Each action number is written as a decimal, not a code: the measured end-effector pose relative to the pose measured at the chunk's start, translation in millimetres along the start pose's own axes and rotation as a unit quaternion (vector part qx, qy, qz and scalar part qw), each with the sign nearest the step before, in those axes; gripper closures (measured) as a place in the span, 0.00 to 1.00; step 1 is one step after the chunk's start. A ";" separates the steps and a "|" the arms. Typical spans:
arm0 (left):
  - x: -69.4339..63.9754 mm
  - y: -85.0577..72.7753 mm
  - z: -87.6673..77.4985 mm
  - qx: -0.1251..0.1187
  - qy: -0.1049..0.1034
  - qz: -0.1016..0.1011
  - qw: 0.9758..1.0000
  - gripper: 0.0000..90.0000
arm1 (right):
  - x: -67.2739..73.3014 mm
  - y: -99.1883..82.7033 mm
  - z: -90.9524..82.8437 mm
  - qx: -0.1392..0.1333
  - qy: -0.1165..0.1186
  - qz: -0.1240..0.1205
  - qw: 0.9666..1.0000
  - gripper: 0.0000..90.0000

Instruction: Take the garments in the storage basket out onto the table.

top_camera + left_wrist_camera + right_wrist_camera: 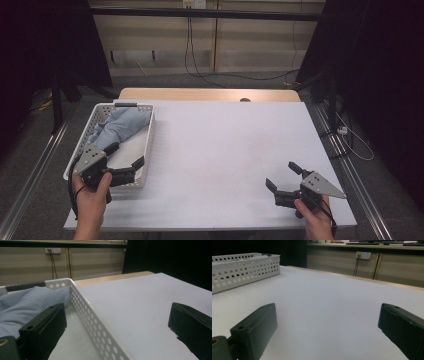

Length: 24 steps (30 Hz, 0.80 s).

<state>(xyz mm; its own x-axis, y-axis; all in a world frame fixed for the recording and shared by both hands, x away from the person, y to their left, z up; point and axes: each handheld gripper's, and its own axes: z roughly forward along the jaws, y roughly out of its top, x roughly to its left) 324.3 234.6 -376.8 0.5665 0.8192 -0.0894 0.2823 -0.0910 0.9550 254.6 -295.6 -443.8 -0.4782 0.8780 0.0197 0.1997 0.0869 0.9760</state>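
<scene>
A white perforated basket [150, 135] stands at the table's left and holds a crumpled light blue cloth [117, 125]. My left gripper [127, 154] hovers open over the basket's near end. In the left gripper view its jaws [116, 317] straddle the basket's right wall [95, 325], one jaw inside beside the cloth [30, 300] and the other over the table. Nothing is between them but the wall. My right gripper [281, 174] sits open at the table's near right, empty. Its view [327, 315] looks across bare table towards the basket [244, 267].
The white table top [225, 145] stretches between the two grippers, with a wooden strip [210, 94] along its far edge and a small dark knob [245, 99] there. Metal rails run along both sides. Cables [200, 75] lie on the floor behind.
</scene>
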 end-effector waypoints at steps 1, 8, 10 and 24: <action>0.0 0.0 0.0 0.000 0.000 0.000 1.000 0.02 | 0.0 0.0 0.0 0.000 0.000 0.000 1.000 0.02; 12.6 5.2 0.3 0.011 0.009 0.003 1.000 0.02 | 4.6 -1.0 4.0 0.010 0.012 -0.015 1.000 0.02; 14.3 7.6 1.6 0.012 0.011 0.005 1.000 0.02 | 5.4 -1.1 4.4 0.011 0.017 -0.015 1.000 0.02; 26.0 24.4 21.8 0.027 0.011 0.019 0.999 0.02 | 5.5 -1.3 5.1 0.013 0.025 -0.012 1.000 0.02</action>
<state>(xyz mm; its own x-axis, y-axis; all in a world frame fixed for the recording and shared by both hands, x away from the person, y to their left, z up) 362.8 241.3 -361.9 0.5610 0.8265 -0.0468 0.3029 -0.1524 0.9408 256.1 -288.6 -446.1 -0.5257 0.8506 0.0086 0.2097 0.1199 0.9704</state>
